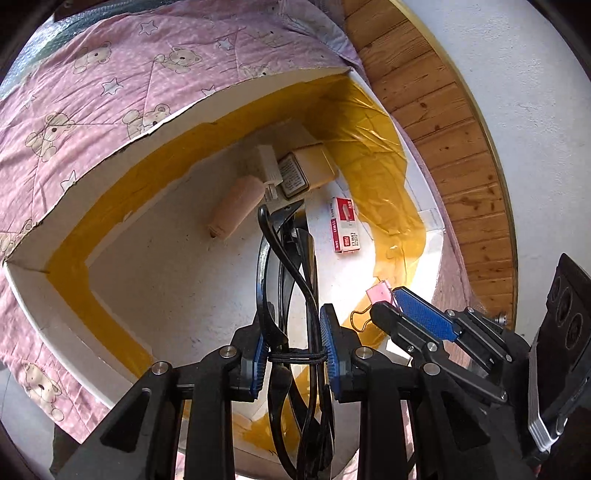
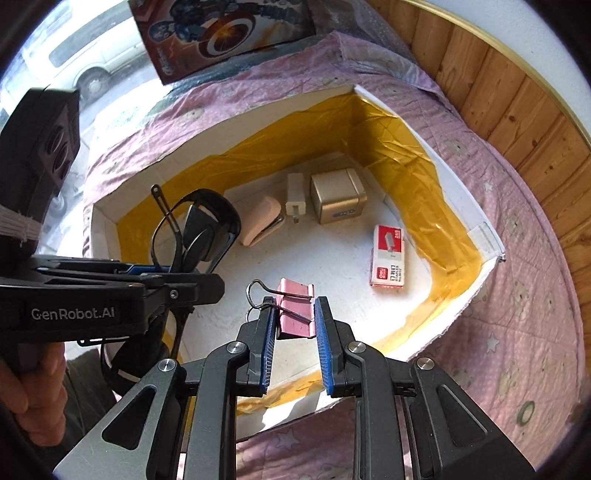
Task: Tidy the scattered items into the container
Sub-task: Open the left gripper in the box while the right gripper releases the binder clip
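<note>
A white box lined with yellow tape lies on a pink quilt. Over its floor my left gripper is shut on folded black glasses, which stick out forward past the pads. Beside it my right gripper is shut on a pink binder clip, low over the near part of the box. Inside lie a pink stapler, a white plug, a gold cube and a red staples box.
The bear-print pink quilt surrounds the box. A wood-panel wall runs on the right. A printed cardboard box stands behind the container. A person's hand holds the left gripper's handle.
</note>
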